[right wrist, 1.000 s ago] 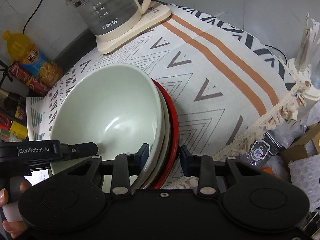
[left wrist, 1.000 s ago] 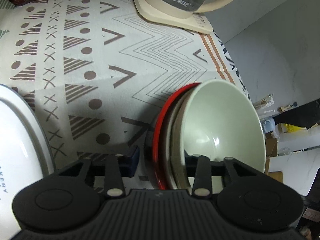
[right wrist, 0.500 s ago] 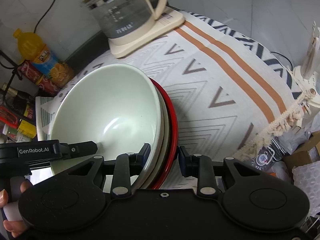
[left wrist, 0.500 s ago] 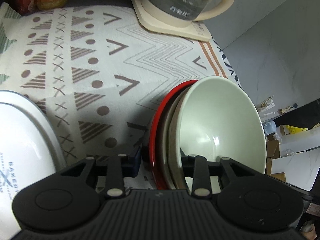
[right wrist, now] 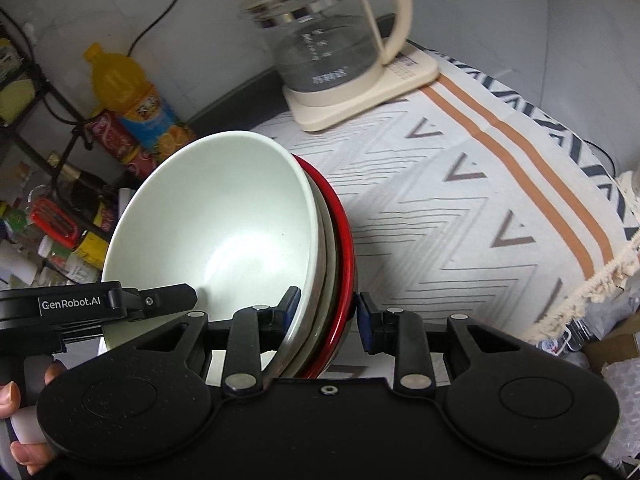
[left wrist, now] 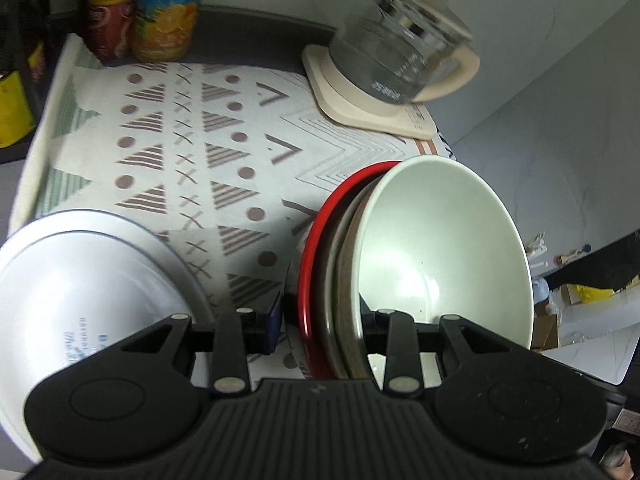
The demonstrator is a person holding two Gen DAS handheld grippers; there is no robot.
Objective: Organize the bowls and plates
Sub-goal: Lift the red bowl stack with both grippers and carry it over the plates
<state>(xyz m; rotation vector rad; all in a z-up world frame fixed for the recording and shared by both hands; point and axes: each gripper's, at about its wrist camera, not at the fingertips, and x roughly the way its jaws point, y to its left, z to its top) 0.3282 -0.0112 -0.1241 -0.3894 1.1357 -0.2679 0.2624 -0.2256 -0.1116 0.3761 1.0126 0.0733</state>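
Note:
A nested stack hangs above the patterned tablecloth [left wrist: 192, 168]: a pale green bowl [left wrist: 440, 248] inside a grey-brown dish [left wrist: 344, 264] inside a red dish [left wrist: 314, 252]. My left gripper [left wrist: 320, 320] is shut on one side of the stack's rims, its blue pad outside the red dish. On the opposite side my right gripper [right wrist: 326, 310] is shut on the same rims, one pad inside the green bowl [right wrist: 224, 220], the other against the red dish [right wrist: 346, 252]. The left gripper's black body [right wrist: 120, 300], held by a hand, shows beyond the bowl in the right wrist view.
A large white plate [left wrist: 80, 280] lies on the cloth at the left. A glass kettle [right wrist: 332, 40] on a cream base stands at the back. An orange drink bottle [right wrist: 132, 108] and a red can [left wrist: 108, 12] stand by the wall. A fringed table edge [right wrist: 600, 280] is at right.
Both grippers have risen and drawn back with the stack still gripped. The kettle, bottles and back of the table have come further into view.

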